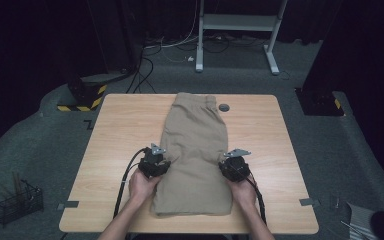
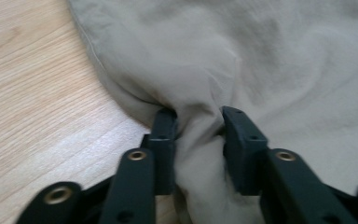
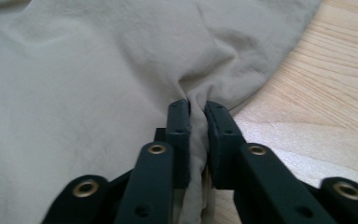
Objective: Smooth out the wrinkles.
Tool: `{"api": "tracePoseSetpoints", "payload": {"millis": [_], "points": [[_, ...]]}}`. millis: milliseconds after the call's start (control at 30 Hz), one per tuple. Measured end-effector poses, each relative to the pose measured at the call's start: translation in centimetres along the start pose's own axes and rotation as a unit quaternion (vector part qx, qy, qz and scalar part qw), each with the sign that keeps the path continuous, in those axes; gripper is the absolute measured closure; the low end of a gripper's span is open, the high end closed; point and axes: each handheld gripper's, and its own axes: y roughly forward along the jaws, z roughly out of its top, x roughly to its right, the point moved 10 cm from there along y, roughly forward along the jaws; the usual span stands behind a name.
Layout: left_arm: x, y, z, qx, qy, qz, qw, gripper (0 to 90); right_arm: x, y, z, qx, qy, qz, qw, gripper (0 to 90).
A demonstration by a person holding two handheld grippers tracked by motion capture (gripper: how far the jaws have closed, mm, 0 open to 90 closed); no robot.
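Two pinches on beige shorts (image 1: pixel 196 150) spread along table (image 1: pixel 120 130) middle: left gripper (image 2: pixel 198 122) bunching left-edge fold, jaws not fully together; right gripper (image 3: pixel 196 112) nearly shut on right-edge fold. Soft, light, floppy, likely slipping unless gripped deep through both layers at side seams.

Worktop (image 1: pixel 120 130) evenly lit from above, surroundings dark; soft blur throughout; near fingers (image 2: pixel 165 135) out of focus, glare faint.
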Motion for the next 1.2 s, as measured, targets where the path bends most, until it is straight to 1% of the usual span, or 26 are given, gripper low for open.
{"api": "tracePoseSetpoints", "payload": {"millis": [100, 133, 200, 233, 300, 367, 433, 467, 500, 533, 633, 667, 733, 767, 800, 900, 967, 1033, 1133, 1200], "points": [[0.3, 0.1, 0.1, 0.003, 0.003, -0.008, 1.0000, 77.8, -0.1, 0.0, 0.0, 0.001, -0.006, 0.005, 1.0000, 83.5], [0.3, 0.1, 0.1, 0.004, 0.006, -0.009, 0.9999, 79.2, 0.0, 0.0, 0.0, 0.001, -0.004, 0.008, 1.0000, 84.0], [0.3, 0.1, 0.1, 0.004, 0.005, -0.018, 0.9998, 81.0, 0.0, 0.0, 0.0, 0.004, 0.000, 0.013, 0.9999, 85.6], [0.3, 0.1, 0.1, 0.004, 0.003, -0.023, 0.9997, 81.6, 0.0, 0.0, 0.0, 0.007, 0.000, 0.012, 0.9999, 86.0], [0.3, 0.0, 0.1, 0.004, 0.000, -0.031, 0.9995, 82.7, 0.0, 0.0, 0.0, 0.011, -0.011, 0.003, 0.9999, 86.7], [0.2, -0.1, 0.3, 0.007, 0.005, -0.037, 0.9993, 83.3, 0.0, -0.2, 0.1, 0.016, -0.013, 0.003, 0.9998, 86.9], [0.2, -0.4, 0.5, 0.016, -0.003, -0.048, 0.9987, 83.6, 0.2, -0.6, 0.4, 0.029, -0.005, 0.013, 0.9995, 87.0], [0.3, -0.5, 0.6, 0.021, -0.008, -0.053, 0.9983, 83.6, 0.3, -0.8, 0.4, 0.031, -0.003, 0.017, 0.9994, 87.0], [0.3, -0.8, 0.7, 0.026, -0.008, -0.055, 0.9981, 83.7, 0.4, -1.0, 0.5, 0.032, -0.002, 0.018, 0.9993, 87.0], [0.5, -1.2, 0.9, 0.032, -0.005, -0.058, 0.9978, 83.7, 0.4, -1.2, 0.6, 0.035, -0.005, 0.017, 0.9992, 87.0], [0.6, -1.9, 1.2, 0.045, -0.002, -0.063, 0.9970, 83.8, 0.4, -1.8, 0.9, 0.040, -0.026, 0.009, 0.9988, 87.0], [0.6, -2.1, 1.3, 0.049, -0.003, -0.065, 0.9967, 83.8, 0.3, -1.9, 1.0, 0.040, -0.027, 0.008, 0.9988, 87.1], [0.5, -2.4, 1.4, 0.052, -0.006, -0.067, 0.9964, 83.8, 0.2, -1.9, 1.0, 0.029, -0.030, 0.009, 0.9991, 87.0], [0.4, -2.5, 1.4, 0.053, -0.006, -0.066, 0.9964, 83.8, 0.1, -2.0, 1.1, 0.029, -0.032, 0.009, 0.9990, 87.0], [0.3, -2.6, 1.4, 0.054, -0.006, -0.066, 0.9963, 83.8, 0.0, -2.1, 1.2, 0.031, -0.034, 0.009, 0.9989, 87.0], [0.3, -3.1, 1.5, 0.061, -0.020, -0.078, 0.9949, 83.9, -0.2, -2.5, 1.6, 0.036, -0.032, 0.019, 0.9986, 86.9], [0.2, -3.4, 1.7, 0.068, -0.019, -0.081, 0.9942, 83.9, -0.2, -2.9, 1.9, 0.041, -0.031, 0.024, 0.9984, 86.9], [0.3, -3.8, 1.9, 0.076, -0.025, -0.086, 0.9930, 83.9, -0.1, -3.4, 2.4, 0.049, -0.035, 0.025, 0.9979, 86.9], [0.2, -4.2, 2.0, 0.081, -0.023, -0.085, 0.9928, 83.9, -0.2, -4.0, 2.9, 0.059, -0.038, 0.027, 0.9972, 86.9], [0.2, -4.5, 2.0, 0.084, -0.025, -0.087, 0.9924, 83.9, -0.3, -4.2, 3.2, 0.065, -0.044, 0.026, 0.9966, 86.9]]}}
